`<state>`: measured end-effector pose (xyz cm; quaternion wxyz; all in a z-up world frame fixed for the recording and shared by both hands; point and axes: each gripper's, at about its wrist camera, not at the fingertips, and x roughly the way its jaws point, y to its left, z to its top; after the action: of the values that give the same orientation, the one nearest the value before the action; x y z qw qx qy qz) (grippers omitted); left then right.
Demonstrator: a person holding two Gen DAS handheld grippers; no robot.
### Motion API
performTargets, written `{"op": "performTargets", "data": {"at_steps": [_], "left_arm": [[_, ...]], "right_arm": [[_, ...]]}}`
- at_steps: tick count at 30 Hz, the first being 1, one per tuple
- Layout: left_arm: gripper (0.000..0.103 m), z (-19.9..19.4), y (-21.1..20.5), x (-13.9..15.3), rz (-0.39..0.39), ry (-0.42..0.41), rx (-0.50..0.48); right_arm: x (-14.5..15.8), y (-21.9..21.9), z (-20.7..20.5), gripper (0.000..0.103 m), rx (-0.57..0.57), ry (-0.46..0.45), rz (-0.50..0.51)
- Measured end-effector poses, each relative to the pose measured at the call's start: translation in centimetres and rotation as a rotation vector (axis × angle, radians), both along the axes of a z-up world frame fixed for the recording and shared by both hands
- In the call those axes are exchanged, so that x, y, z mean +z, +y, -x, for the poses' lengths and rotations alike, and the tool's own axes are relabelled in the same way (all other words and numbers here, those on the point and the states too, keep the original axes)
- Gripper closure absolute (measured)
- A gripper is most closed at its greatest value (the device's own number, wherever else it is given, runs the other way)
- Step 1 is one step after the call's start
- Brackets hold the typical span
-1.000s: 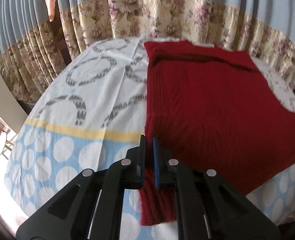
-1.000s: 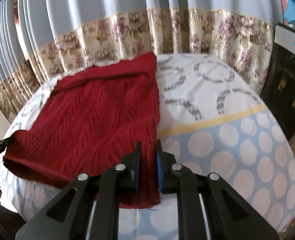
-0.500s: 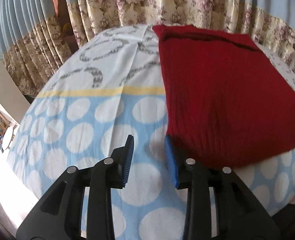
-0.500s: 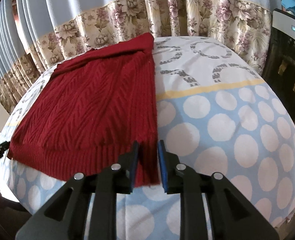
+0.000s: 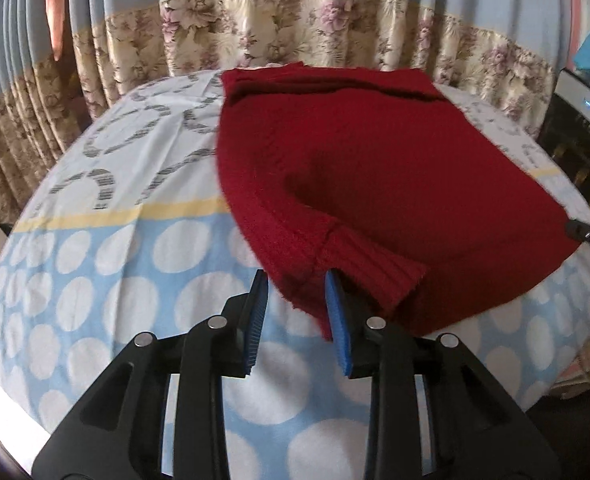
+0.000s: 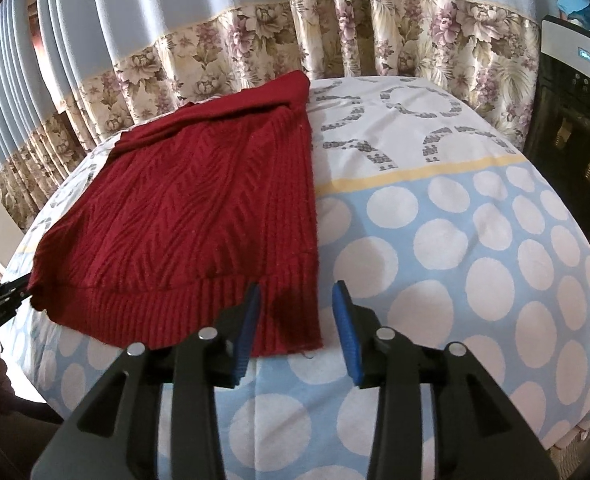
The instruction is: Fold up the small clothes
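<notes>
Both grippers have let go since the earlier frames: one second back each was pinched on the hem of the dark red cable-knit sweater (image 6: 199, 216); now the hem lies down on the cloth.

That sweater sits left of centre in the right wrist view, flat on the table's cover, a blue sheet with white dots (image 6: 475, 264) in front and white with grey rings behind.

In the left wrist view its near left corner is rucked, a ribbed flap turned up just ahead of the fingers.

Jaws of the right gripper (image 6: 297, 320) have just been opening; they stand partly apart over the hem's corner, pads clear of it.

Partly parted too, the left gripper (image 5: 297, 308) has the bunched corner between its blue pads; whether they press it I cannot tell.

Judged from this, one fold is laid; next, smooth or regrip that rucked corner.

Flowered curtains (image 6: 375, 40) hang behind.
</notes>
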<state>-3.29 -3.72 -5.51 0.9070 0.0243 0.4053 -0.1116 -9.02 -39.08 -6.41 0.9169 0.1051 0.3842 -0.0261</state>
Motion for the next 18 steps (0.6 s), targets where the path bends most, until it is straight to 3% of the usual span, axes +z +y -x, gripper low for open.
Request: {"op": "performTargets", "data": {"at_steps": [3,7,14,16,18], "left_arm": [[0.073,-0.5,0.3,-0.2,0.054,0.028,0.011],[0.072,-1.1,0.1,-0.8,0.066,0.063,0.021],[0.069,-1.6,-0.9,-0.8,0.037,0.067,0.032],[0.046,-1.7,-1.0,-0.9,-0.014,0.066,0.080],[0.041,-1.7,-0.5,-0.9,-0.011,0.080,0.115]], "right_arm": [[0.0,-0.1,0.0,0.064,-0.002,-0.002,-0.001],[-0.1,-0.3,-0.1,0.063,-0.006,0.002,-0.008],[-0.4,-0.5,-0.3,0.052,-0.006,0.006,-0.013],[-0.4,-0.5,-0.4,0.052,-0.006,0.006,-0.013],[-0.3,-0.5,-0.4,0.052,-0.002,0.004,-0.016]]}}
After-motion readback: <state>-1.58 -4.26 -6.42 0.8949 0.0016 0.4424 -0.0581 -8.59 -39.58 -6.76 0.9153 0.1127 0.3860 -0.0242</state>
